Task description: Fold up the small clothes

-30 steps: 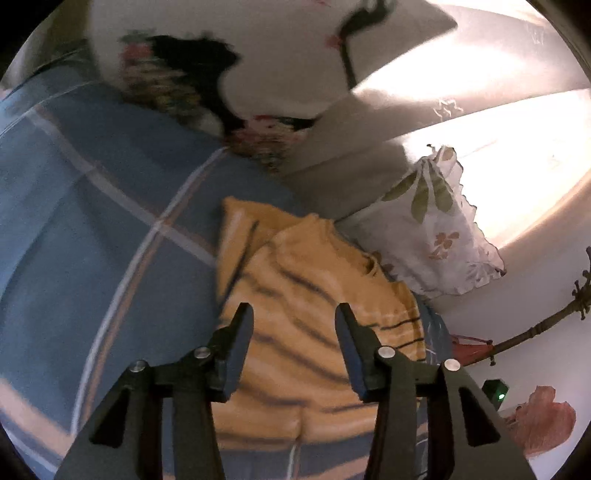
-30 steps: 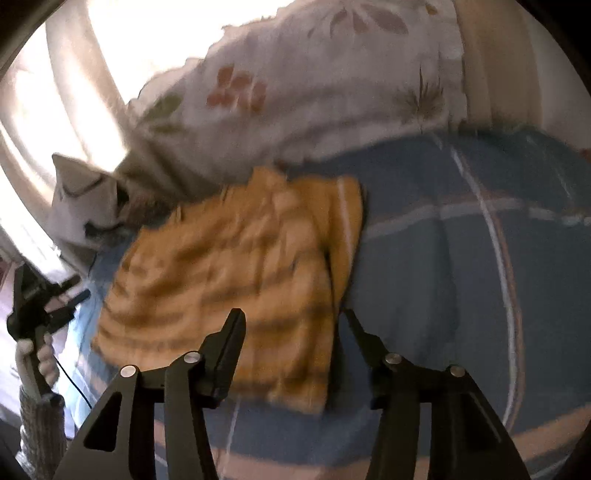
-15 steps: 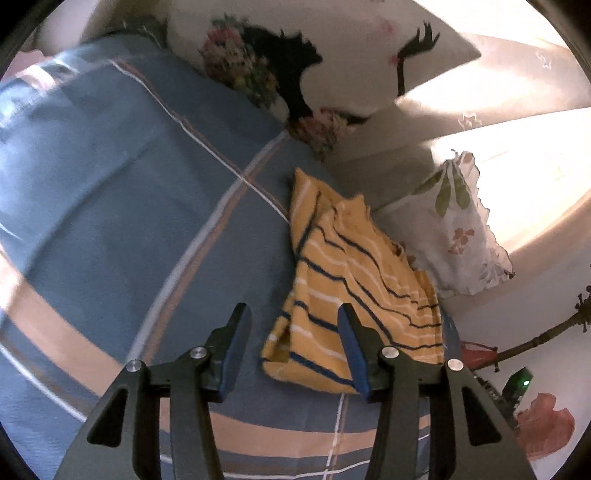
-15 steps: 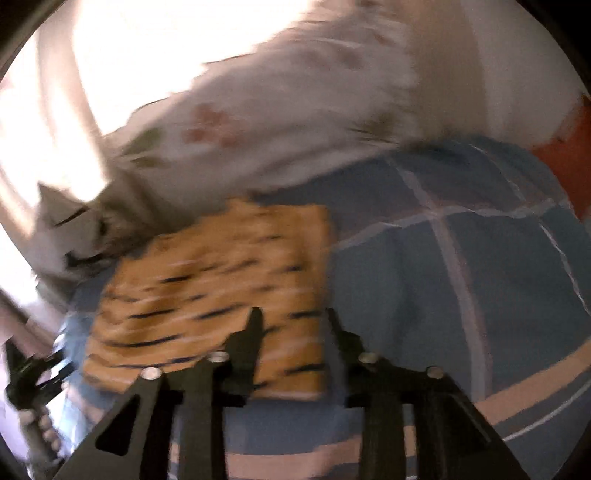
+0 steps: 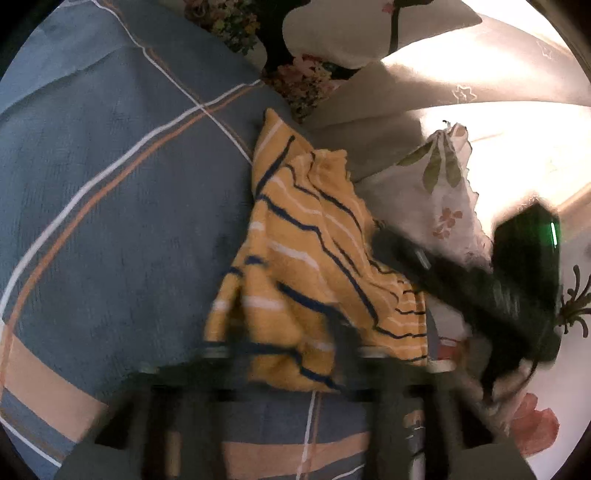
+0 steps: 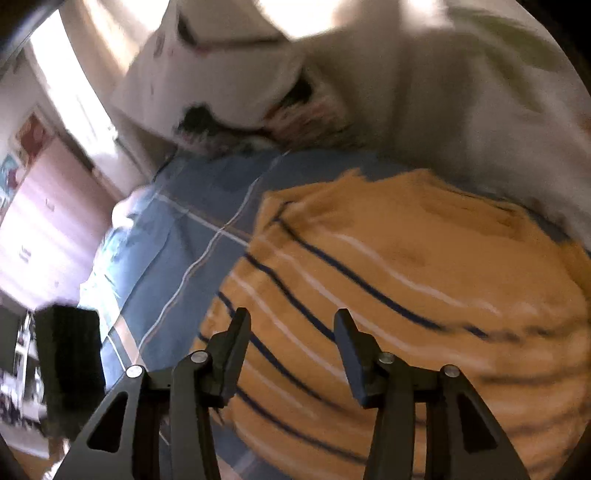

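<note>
A yellow shirt with navy and white stripes (image 5: 306,258) lies folded on the blue plaid bedsheet (image 5: 110,206). My left gripper (image 5: 288,347) is at its near edge, heavily blurred. Its jaws are closing, with the bunched hem between them. In the right wrist view the shirt (image 6: 406,295) fills the middle and right of the frame. My right gripper (image 6: 291,325) hovers over the shirt's left part, its jaws opening and nothing pinched between the pads. Its black housing (image 5: 517,266) with a green light reaches in from the right over the shirt's far side.
A white pillow with leaves and flowers (image 5: 436,206) lies right beside the shirt. A white pillow with a black print (image 5: 332,33) sits at the head of the bed. A pink wardrobe (image 6: 40,221) stands past the bed's edge. Open sheet lies to the left.
My left gripper sank to the shirt's near edge and its jaws narrowed on the hem. My right gripper swung across the bed and now stands over the shirt from the other side.
</note>
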Demonstrator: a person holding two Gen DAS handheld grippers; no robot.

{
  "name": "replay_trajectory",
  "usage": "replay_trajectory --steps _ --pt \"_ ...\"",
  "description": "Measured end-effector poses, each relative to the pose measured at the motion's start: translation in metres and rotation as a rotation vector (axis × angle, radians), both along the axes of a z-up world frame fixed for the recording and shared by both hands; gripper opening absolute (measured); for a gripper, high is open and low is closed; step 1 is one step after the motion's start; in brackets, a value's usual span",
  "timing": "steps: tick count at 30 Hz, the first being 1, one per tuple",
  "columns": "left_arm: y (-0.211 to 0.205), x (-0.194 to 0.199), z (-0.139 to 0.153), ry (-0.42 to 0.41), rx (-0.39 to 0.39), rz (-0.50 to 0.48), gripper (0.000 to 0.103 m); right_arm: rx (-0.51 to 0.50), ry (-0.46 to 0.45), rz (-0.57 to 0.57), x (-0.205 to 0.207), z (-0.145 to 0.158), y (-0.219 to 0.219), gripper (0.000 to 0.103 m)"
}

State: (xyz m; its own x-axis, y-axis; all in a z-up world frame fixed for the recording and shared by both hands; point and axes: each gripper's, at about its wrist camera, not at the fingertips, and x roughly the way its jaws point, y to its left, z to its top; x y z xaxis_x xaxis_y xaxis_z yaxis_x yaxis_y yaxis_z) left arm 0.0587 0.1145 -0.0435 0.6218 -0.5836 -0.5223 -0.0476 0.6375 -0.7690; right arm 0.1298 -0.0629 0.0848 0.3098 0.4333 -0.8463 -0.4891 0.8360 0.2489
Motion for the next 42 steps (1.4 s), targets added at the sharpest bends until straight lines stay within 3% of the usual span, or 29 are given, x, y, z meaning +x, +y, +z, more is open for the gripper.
replay_trajectory --steps 5,9,17,19,21,24,32,37,42 --pt "-0.002 -0.006 -0.002 -0.012 0.007 0.013 0.011 -0.112 0.017 0.031 0.021 -0.016 0.044 0.054" --pt "-0.005 -0.006 0.001 -0.017 0.022 0.013 0.011 -0.225 0.005 0.043 0.029 -0.029 0.075 0.063" --pt "-0.008 -0.010 0.002 -0.023 0.033 0.024 0.011 -0.484 -0.079 0.093 0.016 -0.046 0.110 0.068" --pt "-0.009 -0.012 0.004 -0.022 0.032 0.029 0.011 -0.511 -0.118 0.090 0.013 -0.046 0.109 0.059" --pt "-0.011 -0.014 0.007 -0.027 0.037 0.033 0.011 -0.533 -0.161 0.080 0.010 -0.045 0.107 0.029" --pt "-0.015 -0.018 0.018 -0.043 0.043 0.029 0.011 -0.451 -0.169 0.076 0.006 -0.032 0.092 0.016" --pt "-0.063 -0.032 0.069 -0.149 0.081 -0.054 0.010 -0.143 -0.191 -0.023 0.007 0.034 0.007 0.013" --pt "-0.121 -0.032 0.093 -0.189 0.066 -0.178 0.010 0.016 -0.204 -0.143 0.005 0.062 -0.091 0.013" --pt "-0.168 -0.046 0.110 -0.237 0.017 -0.340 0.011 0.108 -0.182 -0.301 0.007 0.057 -0.196 0.013"
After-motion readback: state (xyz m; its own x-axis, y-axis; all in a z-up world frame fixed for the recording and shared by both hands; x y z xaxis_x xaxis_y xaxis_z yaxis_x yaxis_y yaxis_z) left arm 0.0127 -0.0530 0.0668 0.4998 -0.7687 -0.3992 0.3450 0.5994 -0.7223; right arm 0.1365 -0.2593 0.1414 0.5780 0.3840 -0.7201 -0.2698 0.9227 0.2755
